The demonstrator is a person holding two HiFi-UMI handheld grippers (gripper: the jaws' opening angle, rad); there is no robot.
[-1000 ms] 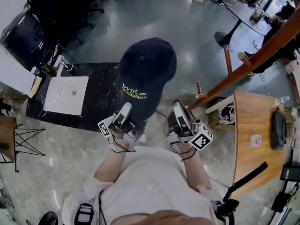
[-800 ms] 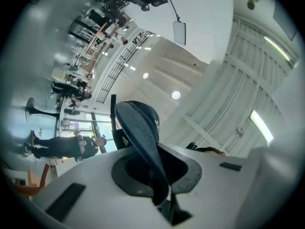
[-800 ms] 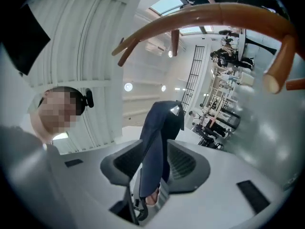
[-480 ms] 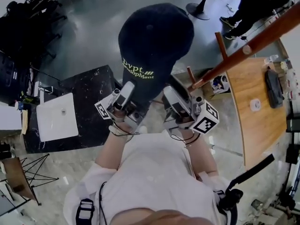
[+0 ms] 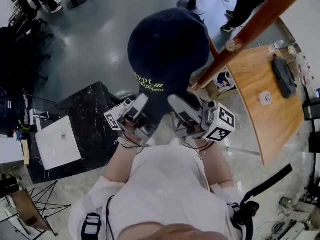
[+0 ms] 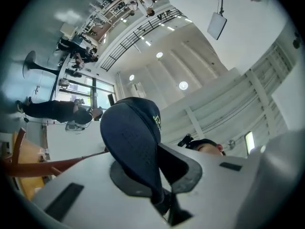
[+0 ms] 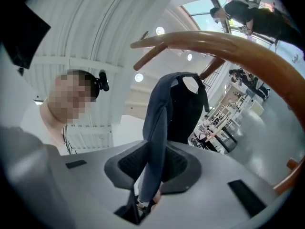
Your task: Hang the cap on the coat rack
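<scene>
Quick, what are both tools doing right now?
Left tool: closed on the cap.
Right tool: jaws have just been closing, now gripping the cap too.

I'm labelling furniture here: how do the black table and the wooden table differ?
The black table is dark and marble-veined with straight edges; the wooden table is light brown with a curved edge. The black table, at the person's left, bears a white board; the wooden table, at the right, a dark flat thing. Both have flat tops.

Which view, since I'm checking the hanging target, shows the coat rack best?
Head view: the coat rack shows pole and pegs beside the cap. Right gripper view shows only its curved arms; left gripper view, a sliver.
</scene>
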